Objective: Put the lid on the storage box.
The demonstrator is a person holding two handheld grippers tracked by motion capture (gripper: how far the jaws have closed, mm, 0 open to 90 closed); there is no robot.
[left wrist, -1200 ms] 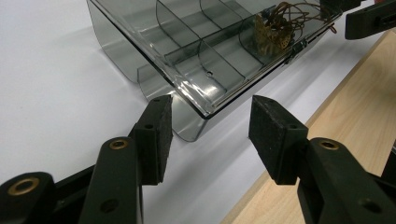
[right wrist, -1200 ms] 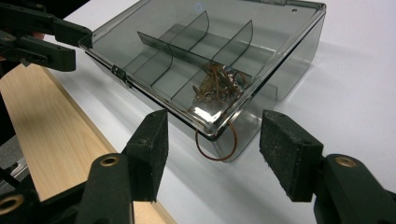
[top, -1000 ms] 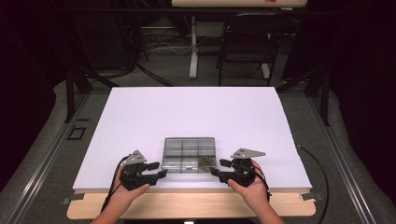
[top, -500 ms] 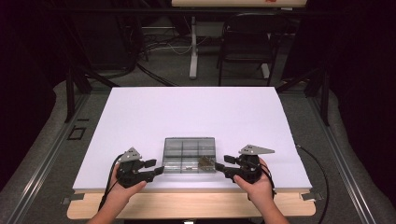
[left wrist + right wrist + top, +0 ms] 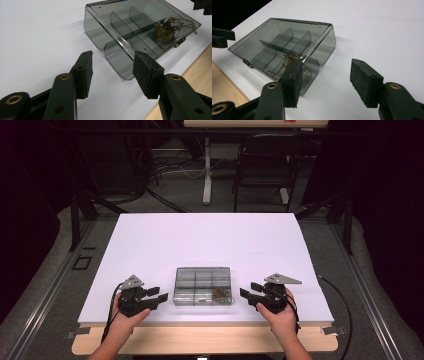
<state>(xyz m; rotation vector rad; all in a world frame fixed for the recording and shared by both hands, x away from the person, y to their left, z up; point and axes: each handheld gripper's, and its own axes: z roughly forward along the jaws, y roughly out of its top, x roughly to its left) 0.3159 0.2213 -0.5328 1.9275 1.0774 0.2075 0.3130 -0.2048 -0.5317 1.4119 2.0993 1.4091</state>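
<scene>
Smoky plastic organizer box (image 5: pixel 202 286) lies between your fingers: your left gripper (image 5: pixel 156 297) gapes empty just beside its left end, your right gripper (image 5: pixel 247 293) likewise off its right. Both have backed away outward since a second ago. You've let go, so judge the box placed.

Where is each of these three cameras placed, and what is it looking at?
High view: above the person's side, facing forward and down on the white table; both forearms, left gripper and right gripper show.
Left gripper view: on that gripper, looking past its open jaws toward the box.
Right gripper view: likewise, from the opposite side.
Shared: the smoky compartment box holding a wire coil, in all three.
</scene>
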